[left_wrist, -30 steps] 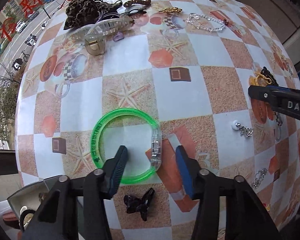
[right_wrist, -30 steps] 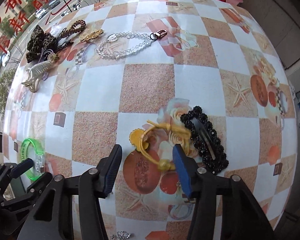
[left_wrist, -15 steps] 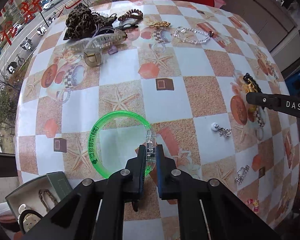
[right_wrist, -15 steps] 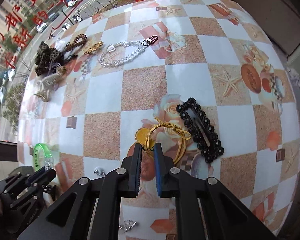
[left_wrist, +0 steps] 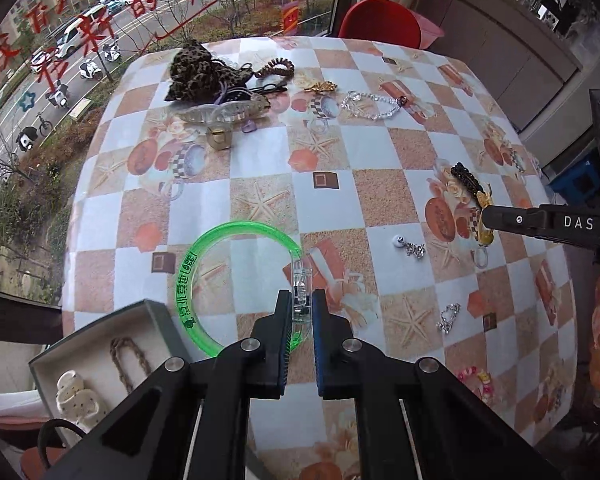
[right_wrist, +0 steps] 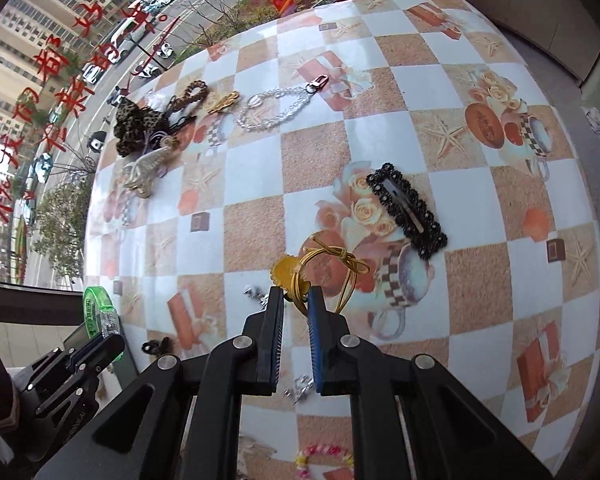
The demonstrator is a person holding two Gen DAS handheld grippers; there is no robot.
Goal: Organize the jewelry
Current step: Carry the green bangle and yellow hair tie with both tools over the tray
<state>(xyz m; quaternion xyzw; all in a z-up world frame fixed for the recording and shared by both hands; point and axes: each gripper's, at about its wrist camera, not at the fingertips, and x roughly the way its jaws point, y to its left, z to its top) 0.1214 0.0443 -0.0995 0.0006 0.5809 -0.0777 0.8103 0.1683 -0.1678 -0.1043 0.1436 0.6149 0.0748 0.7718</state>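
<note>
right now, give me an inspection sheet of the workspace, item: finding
surface: table under a checked cloth printed with starfish and cups.
job's things: green bangle pinched at its clear clasp; gold hair tie pinched near its gold disc; open box at the table's near left edge with pieces inside.
clutter: black beaded clip, crystal chain, leopard scrunchie, clear claw clip, small silver pieces near the front edge.
grippers: left gripper shut on the bangle; right gripper shut on the hair tie.
cables: nothing seen.
surroundings: window with red lettering, street below, red chair.
</note>
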